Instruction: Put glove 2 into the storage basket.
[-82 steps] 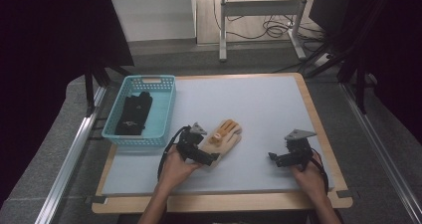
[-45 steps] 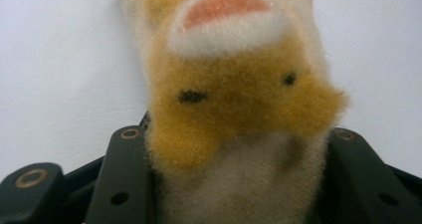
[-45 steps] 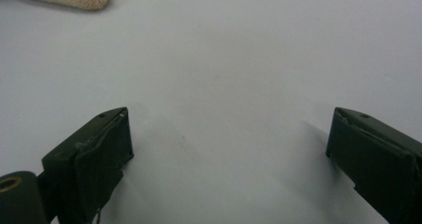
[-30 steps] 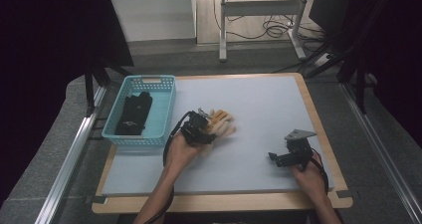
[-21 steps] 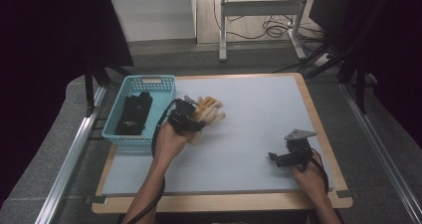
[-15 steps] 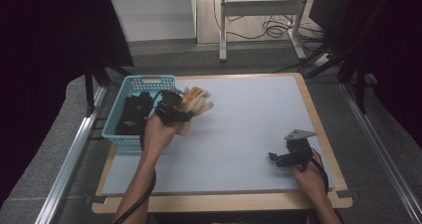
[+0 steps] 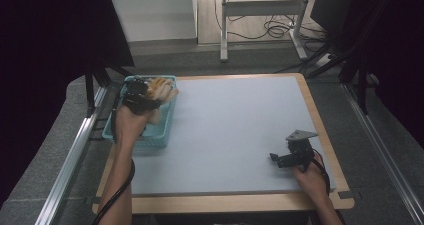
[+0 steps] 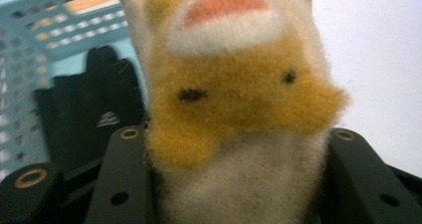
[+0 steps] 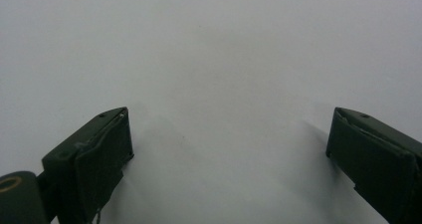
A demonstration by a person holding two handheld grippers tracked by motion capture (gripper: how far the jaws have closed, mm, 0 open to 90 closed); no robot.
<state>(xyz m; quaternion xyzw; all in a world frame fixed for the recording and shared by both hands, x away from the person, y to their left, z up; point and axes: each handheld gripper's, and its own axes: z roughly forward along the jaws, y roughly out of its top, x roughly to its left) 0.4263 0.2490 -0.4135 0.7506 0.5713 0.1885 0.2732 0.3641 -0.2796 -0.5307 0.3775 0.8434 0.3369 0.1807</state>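
Now the left gripper [image 7: 150, 92] carries a plush glove [image 8: 234, 99] above the blue basket [image 7: 162, 130], its fingers [image 8: 124, 179] clamped on the cuff. Judged from this, the drop comes next: lower, then open over the black glove [image 8: 84, 114] already inside. The right gripper [image 7: 280, 159] rests wide open and empty on the pale worktop [image 7: 235, 130]. Beyond are grey floor and cables.
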